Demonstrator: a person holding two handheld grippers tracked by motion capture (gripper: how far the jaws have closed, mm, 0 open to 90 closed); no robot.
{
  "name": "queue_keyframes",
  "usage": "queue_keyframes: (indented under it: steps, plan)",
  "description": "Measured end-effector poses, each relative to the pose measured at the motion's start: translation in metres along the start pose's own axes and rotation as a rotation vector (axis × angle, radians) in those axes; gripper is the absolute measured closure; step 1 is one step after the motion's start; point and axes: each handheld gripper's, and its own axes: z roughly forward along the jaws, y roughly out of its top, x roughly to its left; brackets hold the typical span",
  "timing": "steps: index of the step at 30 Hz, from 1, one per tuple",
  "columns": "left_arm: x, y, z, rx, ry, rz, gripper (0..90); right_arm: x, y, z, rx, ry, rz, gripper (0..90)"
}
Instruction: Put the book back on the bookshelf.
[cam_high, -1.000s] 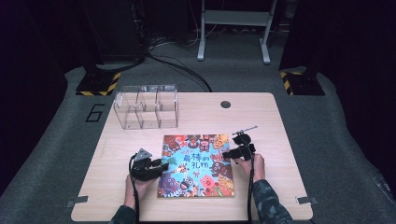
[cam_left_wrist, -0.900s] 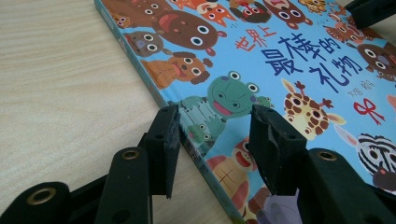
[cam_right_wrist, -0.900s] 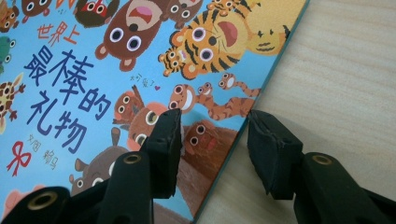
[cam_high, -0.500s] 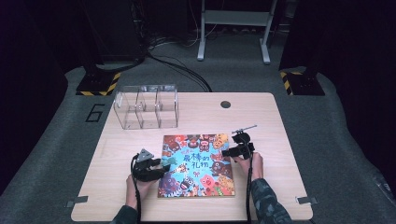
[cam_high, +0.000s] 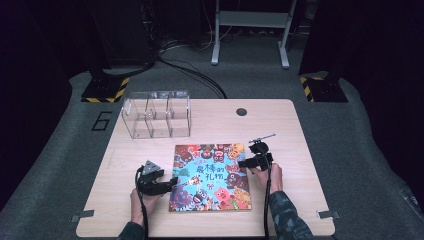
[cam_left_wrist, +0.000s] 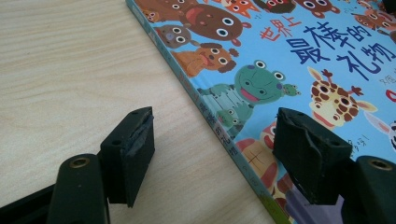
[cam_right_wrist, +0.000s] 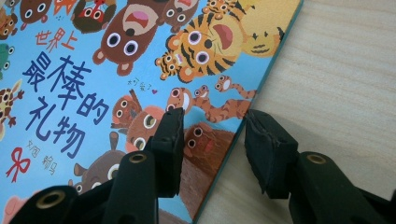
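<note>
Picture book (cam_high: 212, 176): lies flat and closed, cover up, on the near middle of the worktop (cam_high: 295, 130), between the two grippers.
Left gripper (cam_left_wrist: 212, 147): jaws wide apart, holding nothing; they straddle the book's spine edge, one jaw over bare wood, the other over the cover.
Right gripper (cam_right_wrist: 214, 151): jaws parted, empty, astride the opposite edge of the book.
Handling: looks like a stiff, thin hardcover with a glossy, likely slippery face; probably light but broad, so it could tip from one corner.
Where to hold: pinch the board edges, one gripper per side, once an edge is lifted off the wood.
Clear box (cam_high: 156, 114): stands at the far left, well apart from the book.
</note>
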Motion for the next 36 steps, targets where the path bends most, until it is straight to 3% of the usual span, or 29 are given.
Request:
queue_keyframes:
  steps: [3,10,17,20,22,24,26,29,32,33,36]
  plan:
    - [0.002,0.000,-0.001,0.003,-0.005,0.005,32.8,-0.001,0.000,0.000,-0.001,0.004,-0.003,58.9]
    - [0.004,0.000,-0.001,-0.003,-0.083,-0.009,51.0,-0.007,-0.003,-0.002,-0.008,0.041,0.035,62.8]
    - [0.003,0.003,-0.001,0.020,-0.073,-0.009,50.6,-0.006,-0.001,-0.002,0.007,0.032,0.024,60.6]
    - [0.004,0.008,-0.001,0.067,-0.026,0.011,39.7,-0.006,-0.002,-0.002,0.017,0.040,0.021,60.4]
    - [0.011,0.008,-0.005,0.055,0.024,-0.028,28.0,-0.008,-0.003,-0.003,0.006,0.049,0.024,60.9]
    - [0.019,0.006,-0.008,0.050,0.044,-0.071,25.0,-0.006,-0.004,-0.004,0.013,0.039,0.028,60.2]
    - [0.020,0.006,-0.010,0.071,0.094,-0.048,21.3,-0.006,-0.004,-0.004,0.011,0.041,0.024,59.3]
    - [0.019,0.007,-0.008,0.077,0.112,-0.039,17.8,-0.004,-0.004,-0.003,0.010,0.049,0.014,54.5]
    - [0.013,0.008,-0.004,0.107,0.118,0.016,15.4,-0.001,-0.003,-0.002,0.017,0.051,0.006,47.9]
    - [0.011,0.007,-0.001,0.084,0.131,0.005,14.9,-0.001,-0.002,-0.001,0.013,0.049,0.001,47.8]
    - [0.012,0.007,-0.002,0.076,0.125,0.007,15.4,-0.001,-0.002,-0.001,0.006,0.048,0.013,49.1]
